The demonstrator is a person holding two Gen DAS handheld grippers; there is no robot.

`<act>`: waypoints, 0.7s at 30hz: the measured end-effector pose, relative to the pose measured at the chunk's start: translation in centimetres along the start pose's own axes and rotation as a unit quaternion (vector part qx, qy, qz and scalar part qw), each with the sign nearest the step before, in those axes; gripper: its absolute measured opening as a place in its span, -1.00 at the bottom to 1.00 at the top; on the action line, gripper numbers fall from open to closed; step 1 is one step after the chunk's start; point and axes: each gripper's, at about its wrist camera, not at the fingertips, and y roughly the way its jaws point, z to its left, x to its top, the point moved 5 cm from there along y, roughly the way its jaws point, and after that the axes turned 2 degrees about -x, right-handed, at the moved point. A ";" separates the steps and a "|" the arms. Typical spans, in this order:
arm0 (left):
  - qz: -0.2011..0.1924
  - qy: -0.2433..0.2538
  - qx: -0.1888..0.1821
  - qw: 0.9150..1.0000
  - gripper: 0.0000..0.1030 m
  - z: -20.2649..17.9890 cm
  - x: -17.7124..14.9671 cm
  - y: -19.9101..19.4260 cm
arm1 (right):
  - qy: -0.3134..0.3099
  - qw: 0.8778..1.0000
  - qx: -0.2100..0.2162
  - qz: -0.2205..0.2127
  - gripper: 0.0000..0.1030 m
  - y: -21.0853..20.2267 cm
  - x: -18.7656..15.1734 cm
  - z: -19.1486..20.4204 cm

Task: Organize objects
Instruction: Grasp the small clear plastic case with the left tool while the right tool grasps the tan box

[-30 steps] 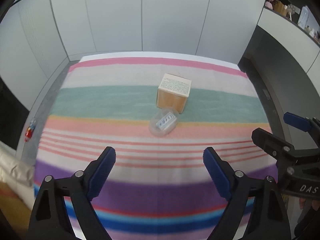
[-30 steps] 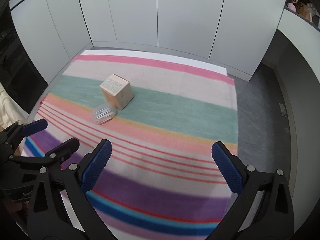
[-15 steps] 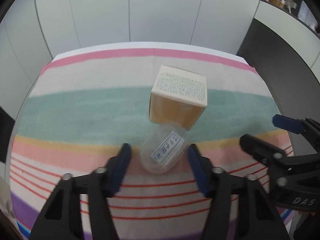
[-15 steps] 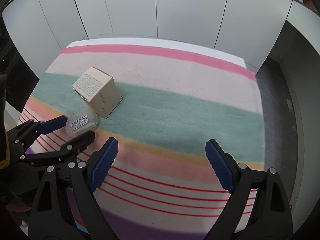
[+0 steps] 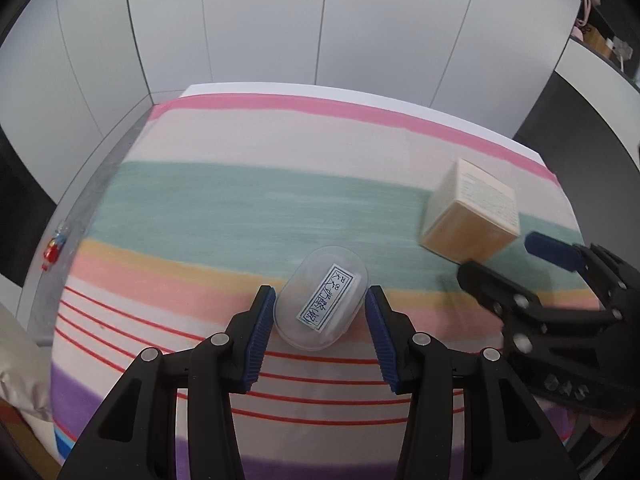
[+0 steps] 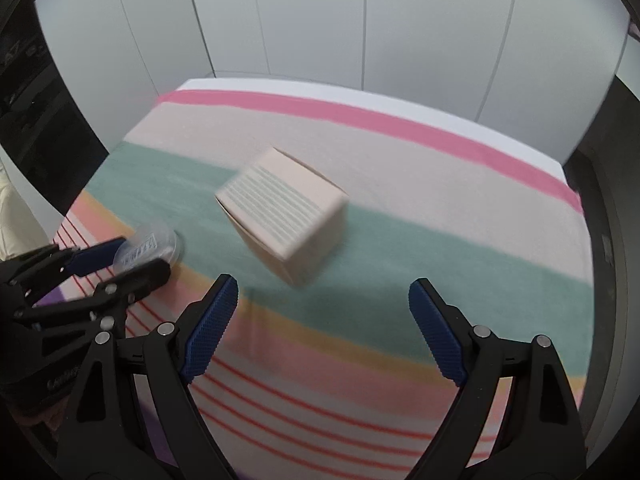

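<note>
A clear oval plastic case (image 5: 321, 303) with a white label lies on the striped cloth (image 5: 240, 208). My left gripper (image 5: 320, 304) has its blue pads on either side of the case, closed in to its sides; contact is not clear. The case also shows in the right wrist view (image 6: 146, 246), between the left gripper's fingers (image 6: 96, 258). A beige cardboard box (image 6: 282, 214) with printed text stands on the teal stripe; it shows in the left wrist view (image 5: 472, 216) at the right. My right gripper (image 6: 324, 308) is open and empty, just short of the box.
White cabinet panels (image 5: 320, 40) stand behind the cloth-covered surface. A small red object (image 5: 52, 246) lies on the floor at the left. A shelf with items (image 5: 600, 36) is at the upper right. The right gripper (image 5: 516, 264) reaches in beside the box.
My left gripper moved forward to the clear case and narrowed around it. My right gripper moved forward toward the box, staying open. The box now appears farther right of the case.
</note>
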 end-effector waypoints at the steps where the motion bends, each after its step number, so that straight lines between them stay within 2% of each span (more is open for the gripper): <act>1: 0.000 0.001 0.002 1.000 -0.08 0.0 0.0 0.0 | 0.001 1.000 -0.002 0.001 0.75 0.4 0.3 0.2; 10: 0.006 -0.005 0.006 1.000 -0.08 1.4 -0.5 -0.6 | 0.025 1.000 0.014 -0.004 0.73 2.8 2.2 1.4; 12: 0.006 -0.004 0.008 1.000 -0.08 1.3 -0.4 -0.9 | 0.029 0.999 0.020 -0.002 0.50 2.9 2.6 1.5; 14: 0.003 -0.001 0.010 1.000 -0.08 1.1 -0.3 -1.3 | 0.024 0.999 0.023 -0.004 0.35 2.7 2.5 1.8; 21: -0.002 -0.004 0.015 1.000 -0.08 0.5 -0.4 -3.8 | 0.020 1.000 0.018 -0.015 0.34 0.0 2.0 1.3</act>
